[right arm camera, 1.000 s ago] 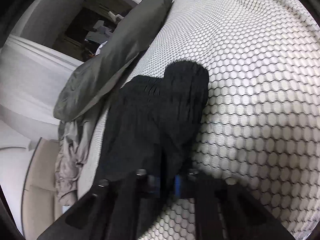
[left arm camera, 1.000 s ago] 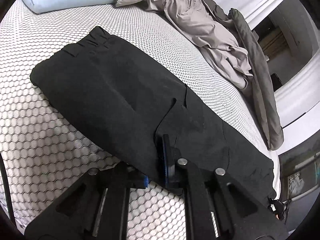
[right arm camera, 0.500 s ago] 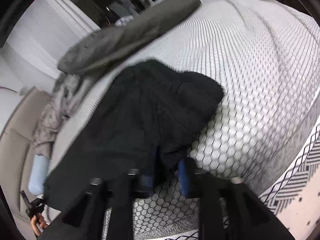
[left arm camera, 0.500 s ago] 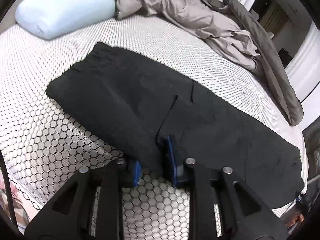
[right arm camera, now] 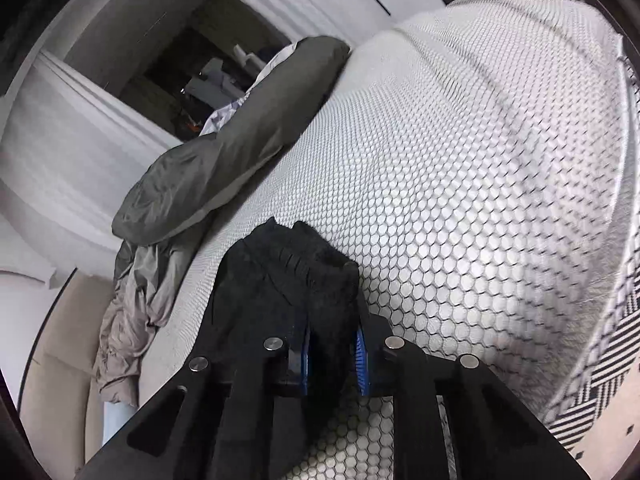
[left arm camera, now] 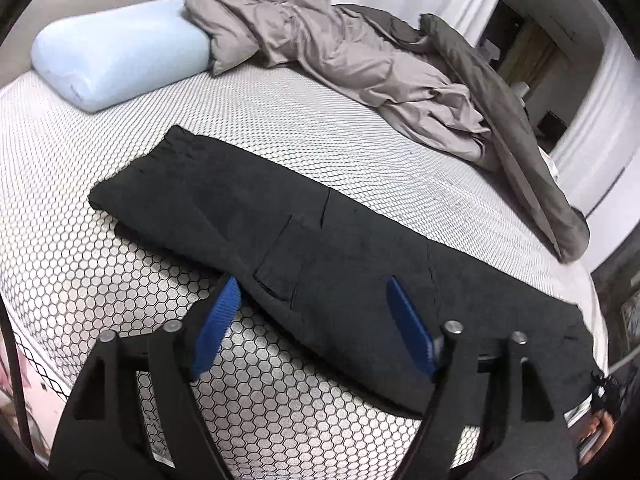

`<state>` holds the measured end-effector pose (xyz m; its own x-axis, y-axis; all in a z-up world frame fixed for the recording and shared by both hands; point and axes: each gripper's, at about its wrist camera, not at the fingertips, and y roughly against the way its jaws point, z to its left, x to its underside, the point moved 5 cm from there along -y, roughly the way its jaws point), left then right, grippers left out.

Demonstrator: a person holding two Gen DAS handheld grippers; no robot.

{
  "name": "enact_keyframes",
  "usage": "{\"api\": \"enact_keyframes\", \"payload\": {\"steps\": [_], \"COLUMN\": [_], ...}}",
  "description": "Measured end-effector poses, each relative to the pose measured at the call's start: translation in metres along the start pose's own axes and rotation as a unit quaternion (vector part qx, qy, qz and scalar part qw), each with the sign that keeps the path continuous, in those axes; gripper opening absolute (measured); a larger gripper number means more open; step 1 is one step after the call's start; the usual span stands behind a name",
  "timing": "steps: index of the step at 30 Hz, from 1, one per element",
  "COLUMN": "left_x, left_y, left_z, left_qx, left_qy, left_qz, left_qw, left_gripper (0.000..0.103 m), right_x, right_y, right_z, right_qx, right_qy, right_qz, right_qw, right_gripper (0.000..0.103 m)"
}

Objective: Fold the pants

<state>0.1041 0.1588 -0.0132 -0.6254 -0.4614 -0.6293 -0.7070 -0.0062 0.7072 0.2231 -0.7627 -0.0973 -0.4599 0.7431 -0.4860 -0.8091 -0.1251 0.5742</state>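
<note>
The pants (left arm camera: 280, 232) are laid flat on the bed (left arm camera: 120, 280), folded lengthwise. Soft, light, limp cloth is judged; hems are best pinched. The left gripper (left arm camera: 312, 320) is opening, empty. The right gripper (right arm camera: 332, 352) is closing on bunched cloth.

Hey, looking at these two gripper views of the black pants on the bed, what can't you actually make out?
- Left wrist view: the far right end of the black pants runs into the dark lens rim.
- Right wrist view: the closing right gripper covers the cloth between its jaws, so how much of the black pants it pinches is hidden.
- Right wrist view: the mattress edge is motion-blurred.
- Both views: the items in the dark doorway are too small.
</note>
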Motion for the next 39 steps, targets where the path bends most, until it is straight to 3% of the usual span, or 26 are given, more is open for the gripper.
{"api": "enact_keyframes", "payload": {"steps": [3,6,10,14,17,20,28,30,32,37,39], "left_x": [0.007,0.009,0.000,-0.019,-0.029,-0.032,-0.019,-0.017,-0.012,-0.005,-0.005], "left_y": [0.003,0.012,0.031,0.051,0.061,0.066,0.047,0.037,0.022,-0.014,-0.023], "left_z": [-0.002,0.001,-0.007,-0.036,-0.068,-0.107,-0.212,-0.237,-0.266,-0.333,-0.360], "left_qx": [-0.015,-0.009,0.003,0.024,0.043,0.066,0.121,0.130,0.141,0.166,0.186], "left_qy": [-0.019,-0.008,-0.010,-0.038,-0.069,-0.106,-0.167,-0.171,-0.174,-0.167,-0.168], "left_qz": [0.007,0.006,-0.021,-0.047,-0.067,-0.087,-0.086,-0.087,-0.075,-0.019,-0.010], "left_qw": [0.9997,0.9999,0.9997,0.9979,0.9944,0.9884,0.9747,0.9728,0.9716,0.9717,0.9681], "left_gripper": [0.077,0.077,0.084,0.086,0.102,0.102,0.102,0.102,0.102,0.102,0.102], "right_x": [0.008,0.004,-0.012,-0.012,-0.005,-0.001,0.023,0.024,0.018,-0.014,-0.032], "right_y": [-0.011,-0.004,0.034,0.055,0.042,0.029,0.001,-0.004,-0.014,-0.045,-0.060], "right_z": [-0.011,-0.010,0.014,0.028,0.038,0.054,0.048,0.063,0.073,0.086,0.091], "right_qx": [0.091,0.113,0.109,0.062,0.043,0.045,0.024,0.021,0.032,0.037,0.043], "right_qy": [0.023,0.020,0.037,0.026,0.040,0.065,0.119,0.168,0.214,0.251,0.270], "right_qz": [0.040,0.045,-0.013,-0.027,-0.002,0.009,0.021,0.017,0.024,0.048,0.054], "right_qw": [0.995,0.992,0.993,0.997,0.998,0.997,0.992,0.985,0.976,0.966,0.961], "right_gripper": [0.026,0.040,0.087,0.092,0.093,0.093,0.094,0.094,0.094,0.094,0.094]}}
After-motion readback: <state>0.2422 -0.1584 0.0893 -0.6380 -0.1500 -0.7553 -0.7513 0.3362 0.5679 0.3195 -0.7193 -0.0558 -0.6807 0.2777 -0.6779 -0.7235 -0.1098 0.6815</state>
